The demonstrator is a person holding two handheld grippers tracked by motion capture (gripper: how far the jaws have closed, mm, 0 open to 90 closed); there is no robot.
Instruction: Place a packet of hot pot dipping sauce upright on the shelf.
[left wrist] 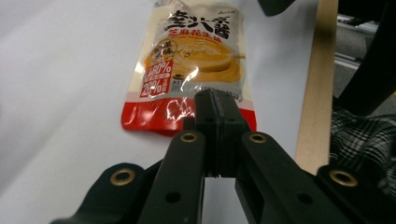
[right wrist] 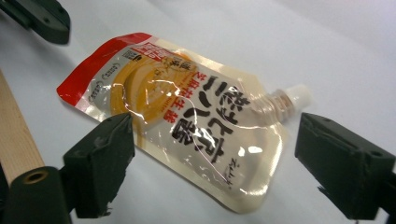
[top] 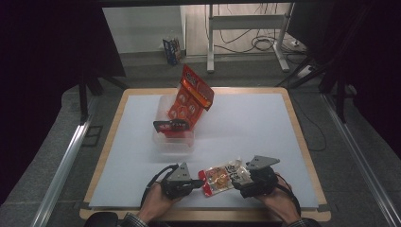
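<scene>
- The glossy, flat plastic spout pouch point(right wrist: 187, 116), red along its bottom edge, printed with tan sauce swirls, "20%" and black Chinese characters, lies on the white table sheet point(top: 246, 123) between both grippers.
- The left gripper point(left wrist: 217, 105) has its jaws pressed together at the pouch's red edge; whether film is pinched, I cannot tell.
- The right gripper point(right wrist: 212, 151) has jaws spread wide, flanking the pouch's white-capped spout end without touching.

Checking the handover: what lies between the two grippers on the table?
In the high view, a spouted sauce pouch lies flat on the white table between the left gripper and the right gripper, its red end toward the left one.
</scene>
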